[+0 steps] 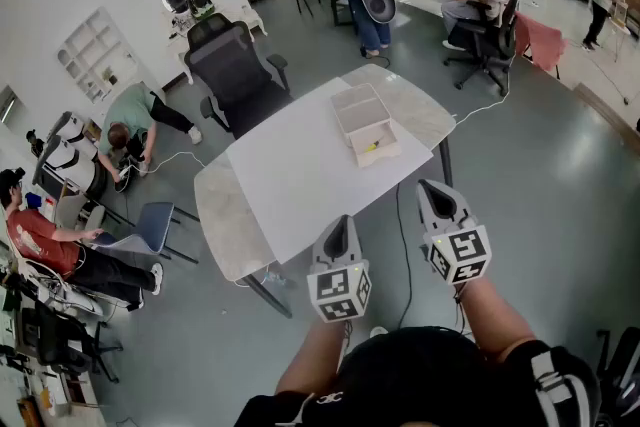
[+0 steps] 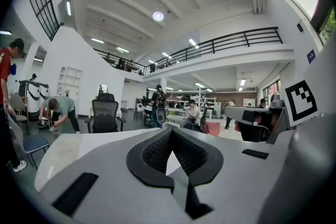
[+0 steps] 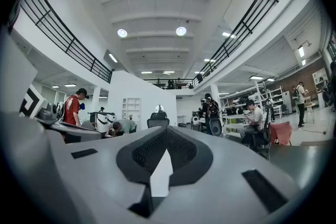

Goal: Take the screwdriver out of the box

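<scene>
Facing box (image 1: pixel 358 107) on table (image 1: pixel 300 187), chair (image 1: pixel 233 65) behind

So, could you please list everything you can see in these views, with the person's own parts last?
table: one, white with marbled ends, centre.
box: one, white, open, on the table's far side.
screwdriver: one, yellow, inside the box.
office chair: one, black, behind the table.
small chair: one, blue, left of the table.
other people: at least five, around the room.
left gripper: one, grey, shut and empty, at the table's near side.
right gripper: one, grey, shut and empty, at the table's near side.
</scene>
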Motion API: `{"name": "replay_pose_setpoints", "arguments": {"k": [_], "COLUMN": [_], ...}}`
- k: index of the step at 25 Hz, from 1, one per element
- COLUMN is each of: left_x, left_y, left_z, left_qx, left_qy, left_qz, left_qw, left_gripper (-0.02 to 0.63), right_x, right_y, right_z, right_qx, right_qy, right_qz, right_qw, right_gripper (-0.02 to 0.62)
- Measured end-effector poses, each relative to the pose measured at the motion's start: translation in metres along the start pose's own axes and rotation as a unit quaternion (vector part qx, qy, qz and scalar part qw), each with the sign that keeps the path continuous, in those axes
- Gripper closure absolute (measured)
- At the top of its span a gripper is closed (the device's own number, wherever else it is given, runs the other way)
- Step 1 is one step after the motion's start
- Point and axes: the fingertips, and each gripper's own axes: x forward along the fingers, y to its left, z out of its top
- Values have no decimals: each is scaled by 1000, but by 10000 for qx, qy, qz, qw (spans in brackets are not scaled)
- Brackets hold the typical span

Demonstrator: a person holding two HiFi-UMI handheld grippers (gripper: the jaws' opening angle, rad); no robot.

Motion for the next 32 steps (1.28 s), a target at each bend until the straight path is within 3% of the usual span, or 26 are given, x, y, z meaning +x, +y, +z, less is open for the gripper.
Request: {"name": "replay_pose_setpoints", "arguments": {"k": [9,32], "left_x": [5,26], "left_y": [20,79], "left_z": [-2,-8], "left_qx": [14,21], "left_qy": [33,-76], "left_qz": [-18,-500], "left_qw": [10000,9987], "left_gripper": [592,592], "right_x": [16,46], "right_y": [7,36], "right_z": [-3,-21], "right_qx": [77,-155], "right_qy": [-29,27], "right_qz": [-119,-802], "right_qw": [9999,9967], "right_gripper": [583,581]}}
